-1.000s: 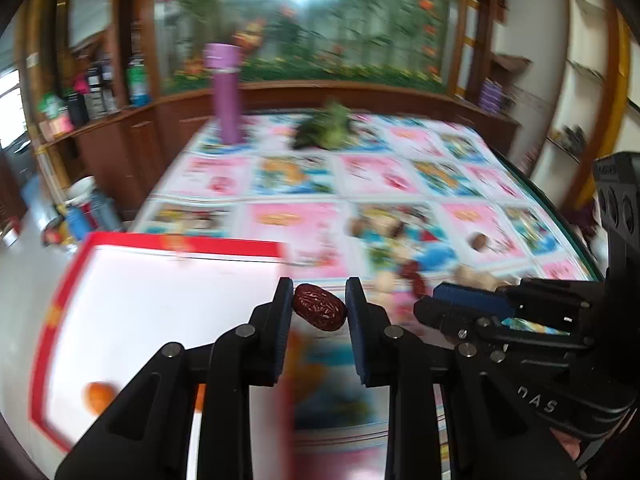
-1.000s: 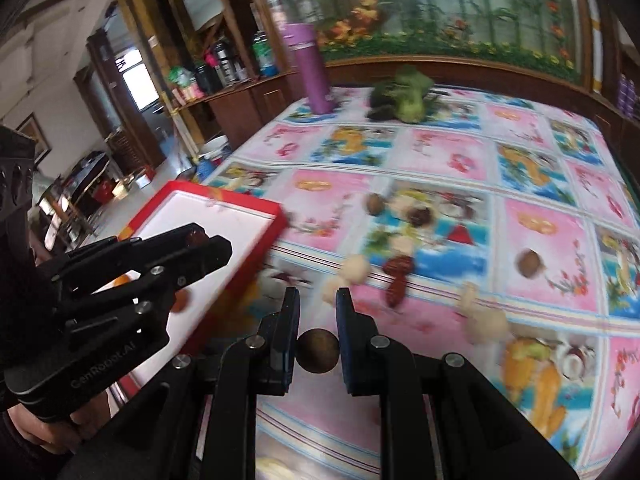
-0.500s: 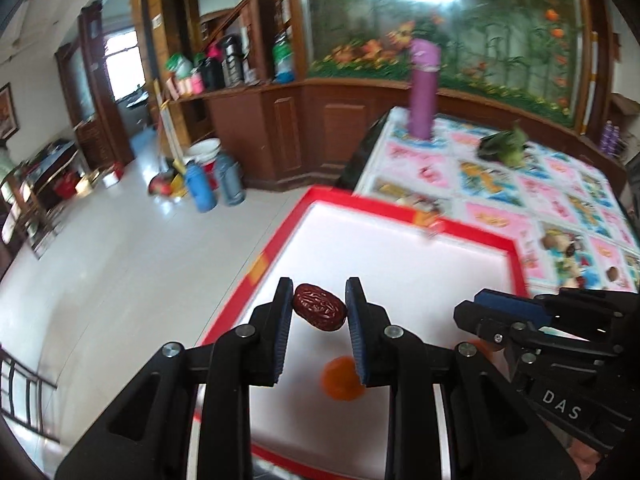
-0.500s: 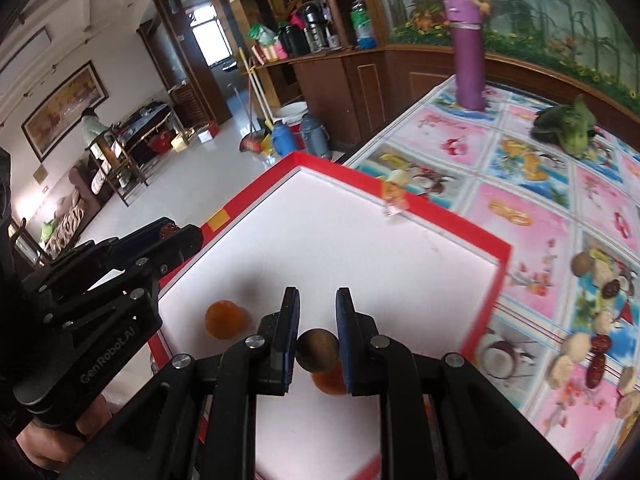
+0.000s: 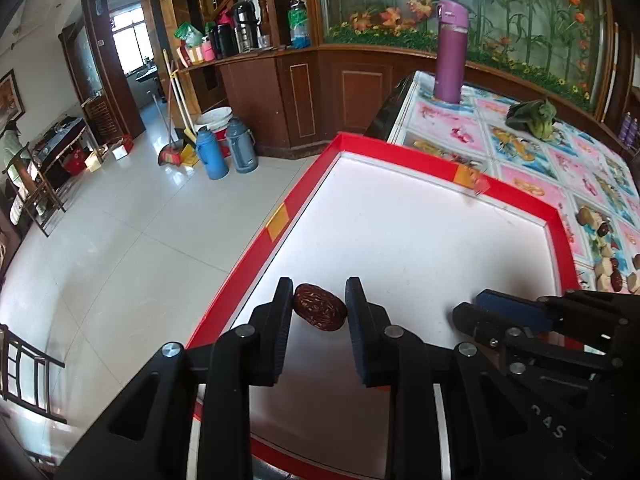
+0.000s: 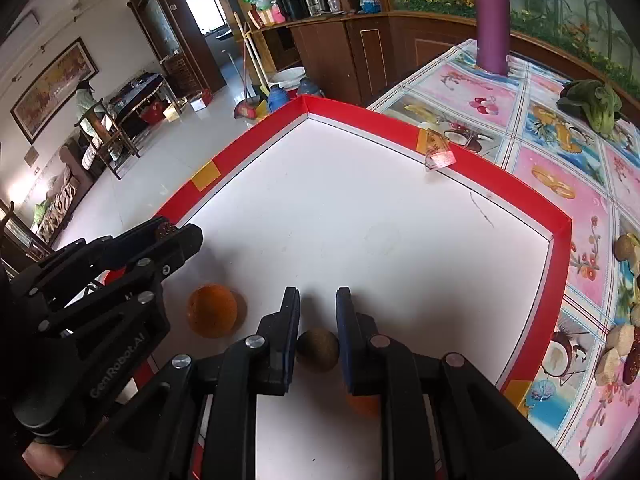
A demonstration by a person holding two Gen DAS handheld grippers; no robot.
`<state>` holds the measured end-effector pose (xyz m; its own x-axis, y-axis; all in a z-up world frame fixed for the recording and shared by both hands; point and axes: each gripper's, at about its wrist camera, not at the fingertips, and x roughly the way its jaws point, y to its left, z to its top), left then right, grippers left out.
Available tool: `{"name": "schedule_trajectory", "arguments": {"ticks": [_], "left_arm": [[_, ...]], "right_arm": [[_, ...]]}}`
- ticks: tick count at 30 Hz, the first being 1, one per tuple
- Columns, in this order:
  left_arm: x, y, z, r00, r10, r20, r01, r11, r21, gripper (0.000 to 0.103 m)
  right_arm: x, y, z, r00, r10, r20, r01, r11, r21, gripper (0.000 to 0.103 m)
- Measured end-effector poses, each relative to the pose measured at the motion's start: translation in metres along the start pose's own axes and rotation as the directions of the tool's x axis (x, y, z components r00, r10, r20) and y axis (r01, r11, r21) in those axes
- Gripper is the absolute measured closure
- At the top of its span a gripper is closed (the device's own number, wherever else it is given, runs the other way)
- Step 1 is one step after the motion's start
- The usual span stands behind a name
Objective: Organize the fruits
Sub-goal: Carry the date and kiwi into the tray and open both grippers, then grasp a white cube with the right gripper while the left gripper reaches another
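While we held both grippers over the tray: two fruits were in hand and none of the pair set down yet.
Left gripper (image 5: 319, 300): closed on a wrinkled red date (image 5: 320, 313), held above the tray's near left corner.
Right gripper (image 6: 318, 308): clamped on a round brown fruit (image 6: 318, 349), just above the white floor of the tray at its near edge.
Red tray (image 5: 280, 216): we counted two orange fruits inside, one (image 6: 213, 311) left of the right gripper, one half hidden under its right finger.
Done so far, as we judged: a small share only, two fruits placed and two about to be dropped.
Left to do: a cluster of loose fruits (image 6: 616, 338) lay on the tablecloth (image 5: 520, 148), right of the tray.
Right wrist view only: it showed the orange fruits; the left view hid them behind the gripper bodies.
Left wrist view only: it showed the date whole; the right view caught only its tip.
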<state>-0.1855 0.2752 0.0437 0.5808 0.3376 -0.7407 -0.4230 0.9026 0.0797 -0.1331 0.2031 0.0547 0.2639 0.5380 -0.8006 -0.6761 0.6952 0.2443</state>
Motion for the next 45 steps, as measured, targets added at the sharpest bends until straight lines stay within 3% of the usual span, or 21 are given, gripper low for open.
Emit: {"name": "schedule_trajectory", "arguments": {"ticks": [4,5,7,11,13,21,32,45], "left_arm": [[0.007,0.004,-0.002,0.999,0.007,-0.039,-0.008,1.000,-0.020,0.070],[0.007,0.005,-0.002,0.999,0.012,-0.046,-0.013,1.000,-0.024,0.065],[0.006,0.007,-0.004,0.999,0.026,-0.042,-0.027,0.999,-0.028,0.045],[-0.008,0.010,-0.001,0.998,0.065,0.001,-0.065,0.997,-0.032,0.038],[-0.018,0.012,0.002,0.997,0.079,0.023,-0.078,0.996,-0.041,0.028],[-0.052,0.004,0.017,0.986,0.115,0.123,-0.110,0.993,-0.048,0.014],[-0.081,-0.032,0.029,0.978,0.081,0.194,-0.084,0.996,0.009,0.009],[-0.099,-0.066,0.034,0.970,0.065,0.233,-0.082,0.995,0.063,0.008]], "right_arm": [[-0.001,0.005,-0.002,1.000,-0.008,0.003,0.008,1.000,-0.016,0.086],[-0.001,0.007,-0.003,1.000,-0.010,0.005,0.010,1.000,-0.024,0.086],[0.000,0.006,-0.002,1.000,-0.002,0.004,0.002,1.000,-0.022,0.085],[-0.009,-0.002,-0.001,0.999,0.029,0.039,-0.029,1.000,0.006,0.077],[-0.019,-0.004,-0.002,0.997,0.025,0.072,-0.026,1.000,0.010,0.075],[-0.072,-0.015,-0.005,0.975,-0.047,0.219,0.048,0.999,0.002,0.064],[-0.127,-0.034,-0.013,0.936,-0.091,0.340,0.090,0.996,0.018,0.056],[-0.146,-0.054,-0.024,0.926,-0.091,0.367,0.079,0.996,0.048,0.055]]}}
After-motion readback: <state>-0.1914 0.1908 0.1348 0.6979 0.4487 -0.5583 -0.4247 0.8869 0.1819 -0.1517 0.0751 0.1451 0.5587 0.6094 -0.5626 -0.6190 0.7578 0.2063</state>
